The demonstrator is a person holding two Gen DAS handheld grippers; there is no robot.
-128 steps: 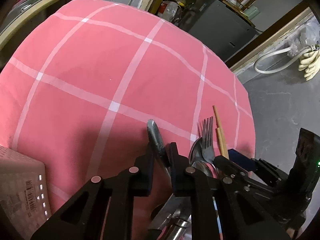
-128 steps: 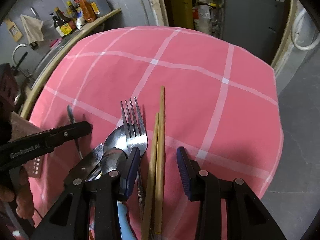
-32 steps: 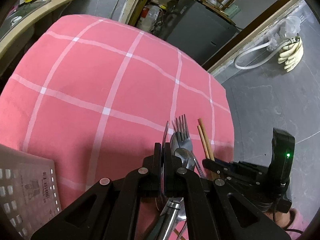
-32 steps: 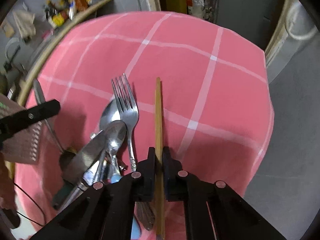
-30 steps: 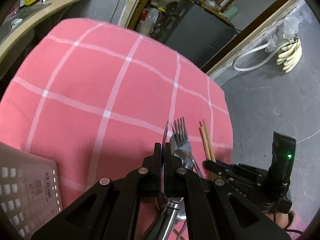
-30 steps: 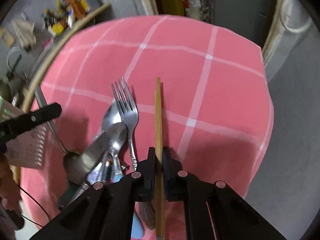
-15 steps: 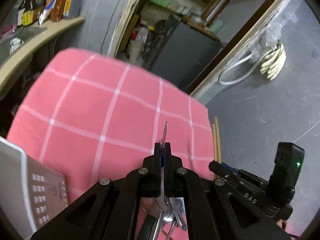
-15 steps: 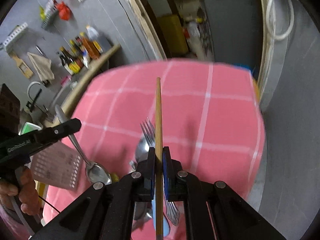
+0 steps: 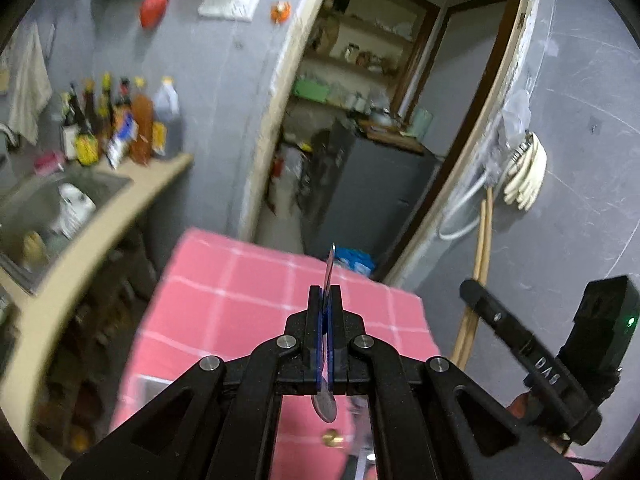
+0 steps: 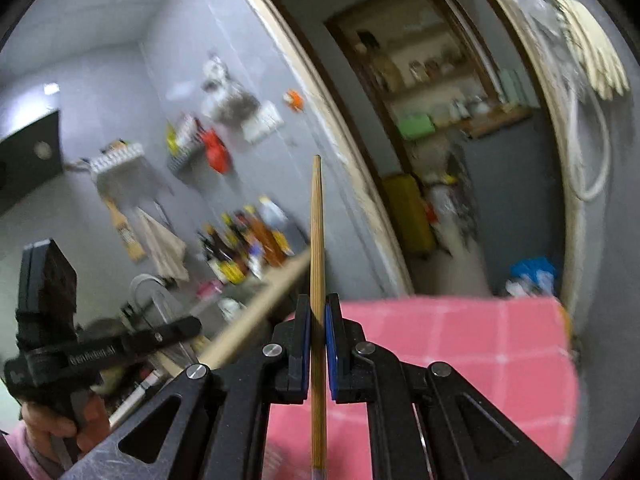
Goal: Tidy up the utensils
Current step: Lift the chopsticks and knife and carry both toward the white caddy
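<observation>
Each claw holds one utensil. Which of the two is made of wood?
The chopstick in the right claw: a straight tan wooden stick. The left claw holds a thin metal spoon.

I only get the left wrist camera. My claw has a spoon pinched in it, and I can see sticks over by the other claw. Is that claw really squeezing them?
Observer: Yes. In the right wrist view the right claw is shut on the chopsticks, with a pad pressed on each side. They poke out well past its tips.
Operator: Who's holding my left claw with the spoon? I can't see behind it.
Observer: A hand wraps around its handle, low on the left of the right wrist view. A pink sleeve shows at the wrist.
</observation>
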